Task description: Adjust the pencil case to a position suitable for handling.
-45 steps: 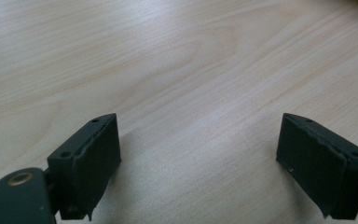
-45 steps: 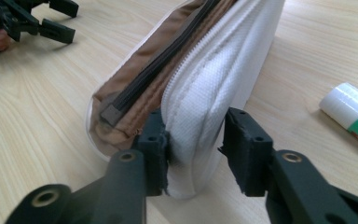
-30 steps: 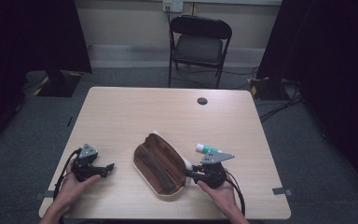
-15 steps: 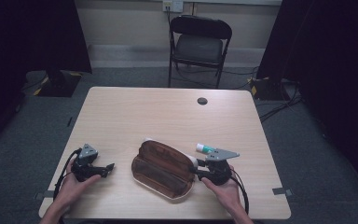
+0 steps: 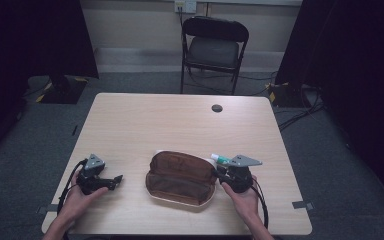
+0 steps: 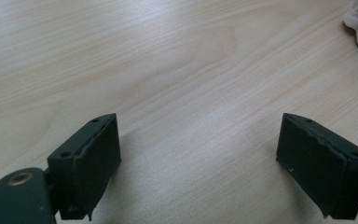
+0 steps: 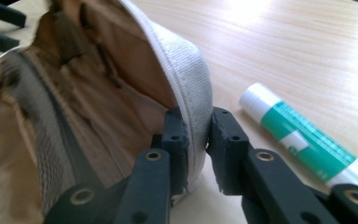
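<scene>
Table (image 5: 145, 122), pale wood — bearing: open brown pouch (image 5: 181, 177); green-and-white tube (image 5: 222, 159), possibly glue; small dark round object (image 5: 217, 108).

Open brown-lined pouch (image 5: 181, 177), rim gripper-pinched

Both claws are showing matte black bodies, the left claw (image 5: 116, 178) and the right claw (image 7: 197, 135) each wearing a grey three-cornered plate behind its jaws. Black cables are trailing back from them. Brass-ringed holes are dotting the arms below the blocky, chipped jaws.
</scene>
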Demonstrator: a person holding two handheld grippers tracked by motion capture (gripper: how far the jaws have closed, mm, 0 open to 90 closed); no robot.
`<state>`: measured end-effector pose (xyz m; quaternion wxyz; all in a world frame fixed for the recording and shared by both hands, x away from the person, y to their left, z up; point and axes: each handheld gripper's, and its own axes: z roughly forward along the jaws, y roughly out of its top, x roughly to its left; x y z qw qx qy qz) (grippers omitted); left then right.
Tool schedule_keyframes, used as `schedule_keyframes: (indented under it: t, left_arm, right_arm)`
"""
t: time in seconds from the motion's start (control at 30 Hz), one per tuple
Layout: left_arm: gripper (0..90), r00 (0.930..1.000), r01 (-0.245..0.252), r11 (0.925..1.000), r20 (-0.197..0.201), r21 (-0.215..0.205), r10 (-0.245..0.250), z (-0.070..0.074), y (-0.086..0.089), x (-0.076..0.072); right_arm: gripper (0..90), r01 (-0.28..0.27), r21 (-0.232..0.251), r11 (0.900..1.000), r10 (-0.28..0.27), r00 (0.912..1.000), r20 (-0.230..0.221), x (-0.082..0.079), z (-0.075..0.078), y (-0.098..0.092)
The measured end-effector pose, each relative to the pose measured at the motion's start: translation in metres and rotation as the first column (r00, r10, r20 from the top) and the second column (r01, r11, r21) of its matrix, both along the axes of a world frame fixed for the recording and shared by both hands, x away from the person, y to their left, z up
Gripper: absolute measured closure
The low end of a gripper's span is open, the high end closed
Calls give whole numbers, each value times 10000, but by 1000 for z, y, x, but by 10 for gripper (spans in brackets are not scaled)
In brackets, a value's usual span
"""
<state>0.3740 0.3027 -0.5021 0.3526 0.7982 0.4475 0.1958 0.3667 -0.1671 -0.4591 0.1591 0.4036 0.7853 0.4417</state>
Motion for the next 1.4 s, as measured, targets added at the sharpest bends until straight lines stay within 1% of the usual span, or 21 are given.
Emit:
schedule_keyframes:
  t: [0.17, 0.23, 0.3, 0.33, 0.37, 0.47, 0.53, 0.57, 0.67, 0.77, 0.83, 0.93, 1.0, 1.03, 1.1, 1.17, 1.2, 1.27, 1.33, 1.4]
  left_arm:
    - [130, 10000, -4, 10000, 10, -5, 4, 0, 0, 0]
    - [129, 10000, 25, 10000, -9, 15, -25, 0, 0, 0]
    - [128, 10000, 23, 10000, -9, 15, -23, 0, 0, 0]
    - [128, 10000, 24, 10000, -9, 15, -24, 0, 0, 0]
    - [128, 10000, 26, 10000, -9, 17, -26, 0, 0, 0]
    - [128, 10000, 27, 10000, -11, 18, -27, 0, 0, 0]
    - [128, 10000, 24, 10000, -8, 19, -24, 0, 0, 0]
    - [128, 10000, 26, 10000, -7, 22, -26, 0, 0, 0]
    - [128, 10000, 24, 10000, -8, 17, -24, 0, 0, 0]
    - [128, 10000, 29, 10000, -11, 20, -29, 0, 0, 0]
    - [128, 10000, 26, 10000, -11, 18, -26, 0, 0, 0]
    - [128, 10000, 26, 10000, -9, 22, -26, 0, 0, 0]
    - [128, 10000, 28, 10000, -7, 22, -28, 0, 0, 0]
    - [128, 10000, 26, 10000, -8, 21, -26, 0, 0, 0]
    - [128, 10000, 27, 10000, -9, 22, -27, 0, 0, 0]
    - [128, 10000, 23, 10000, -8, 23, -23, 0, 0, 0]
    - [128, 10000, 26, 10000, -8, 30, -26, 0, 0, 0]
    - [128, 10000, 24, 10000, -5, 39, -24, 0, 0, 0]
    - [128, 10000, 0, 10000, -1, 49, 0, 0, 0, 0]
    - [128, 10000, 3, 10000, -11, 42, -3, 0, 0, 0]
  right_arm:
    - [784, -79, 120, 9999, 80, 9999, -137, 20, 0, 2]
    - [775, -111, 359, 9993, 124, 9993, -354, 29, 0, 2]
    - [775, -37, 565, 9984, 61, 9991, -425, 37, -1, 3]
    - [775, -124, 534, 9985, 148, 9988, -456, 42, -1, 4]
    - [775, -97, 555, 9984, 122, 9989, -454, 45, -1, 5]
    - [770, -69, 607, 9981, 99, 9988, -483, 52, -3, 9]
    - [755, -138, 479, 9988, 162, 9986, -504, 53, -5, 12]
    - [744, -196, 424, 9989, 215, 9988, -443, 53, -6, 12]
    - [664, -85, 430, 9990, 101, 9992, -377, 55, -7, 12]
    - [600, -140, 387, 9992, 154, 9993, -351, 55, -6, 10]
    - [566, -168, 544, 9984, 187, 9992, -350, 54, -3, 9]
    - [505, -246, 606, 9979, 274, 9986, -452, 51, 0, 7]
    - [483, -329, 564, 9979, 353, 9985, -419, 46, 5, 4]
    - [481, -371, 546, 9978, 386, 9989, -264, 43, 7, 1]
    - [478, -325, 755, 9966, 338, 9993, -161, 38, 13, -7]
    - [477, -340, 832, 9960, 347, 9994, -68, 35, 17, -15]
    - [466, -310, 774, 9965, 314, 9995, -41, 34, 18, -19]
    - [457, -172, 457, 9988, 176, 9998, -81, 36, 16, -26]
    - [457, 5, 307, 9995, 3, 9996, -277, 41, 10, -34]
    - [457, 117, -21, 9999, -117, 9995, -292, 50, 1, -41]
